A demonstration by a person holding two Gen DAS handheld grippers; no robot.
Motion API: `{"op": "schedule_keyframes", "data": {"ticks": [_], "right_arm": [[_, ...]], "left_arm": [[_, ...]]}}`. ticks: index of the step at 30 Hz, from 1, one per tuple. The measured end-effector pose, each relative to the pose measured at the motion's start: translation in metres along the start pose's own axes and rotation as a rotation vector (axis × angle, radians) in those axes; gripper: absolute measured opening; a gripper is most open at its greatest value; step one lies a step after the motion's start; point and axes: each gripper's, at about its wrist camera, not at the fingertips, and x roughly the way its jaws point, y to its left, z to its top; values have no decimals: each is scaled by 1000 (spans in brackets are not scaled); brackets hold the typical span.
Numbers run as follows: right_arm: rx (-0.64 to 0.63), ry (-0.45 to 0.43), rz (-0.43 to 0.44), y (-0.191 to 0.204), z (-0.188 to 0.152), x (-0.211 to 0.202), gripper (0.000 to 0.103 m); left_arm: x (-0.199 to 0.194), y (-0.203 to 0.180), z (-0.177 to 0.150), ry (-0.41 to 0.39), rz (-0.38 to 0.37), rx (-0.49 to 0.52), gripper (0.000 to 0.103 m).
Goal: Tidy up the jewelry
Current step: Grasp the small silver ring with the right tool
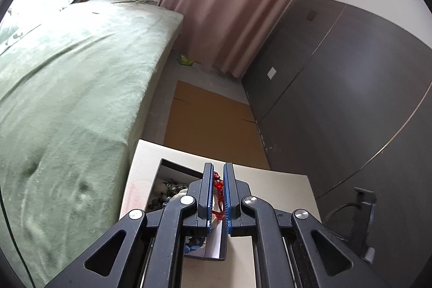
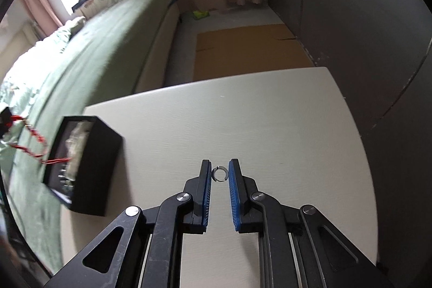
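Two pieces of jewelry are being carried at once. A small silver metal ring (image 2: 219,174) is sitting between the blue pads of the right gripper (image 2: 219,174), whose jaws are pinching in on it from both sides above the pale tabletop (image 2: 270,126). It is looking light, stiff and slick, so a squeeze across its full width is seeming safest; an off-centre grip could be flicking it out.

One red beaded string (image 1: 219,186) is being clamped between the nearly touching pads of the left gripper (image 1: 218,172), hanging over the one black open-topped box (image 1: 172,166). It is appearing soft, limp and light, trailing loosely, so it is likely wanting lowering rather than dropping.

From the right camera, the box is lying at nine o'clock of the ring, with the red string dangling at its left edge. Mixed beads are filling the box; their number I cannot tell.
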Motion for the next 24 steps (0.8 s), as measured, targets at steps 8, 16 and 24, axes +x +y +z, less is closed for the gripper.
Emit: {"op": "schedule_keyframes", "data": {"ticks": [8,16,24], "right_arm": [[33,-13,72,10,1,-3,15],[30,-27,119,23,2,-4,15],[35,-73,196,43,5,-22,15]], "left_arm": [[46,16,-8,141,34,-72,9],[25,20,-10,91,52,-73,76],[16,10,-20,113,68,-12,76]]}}
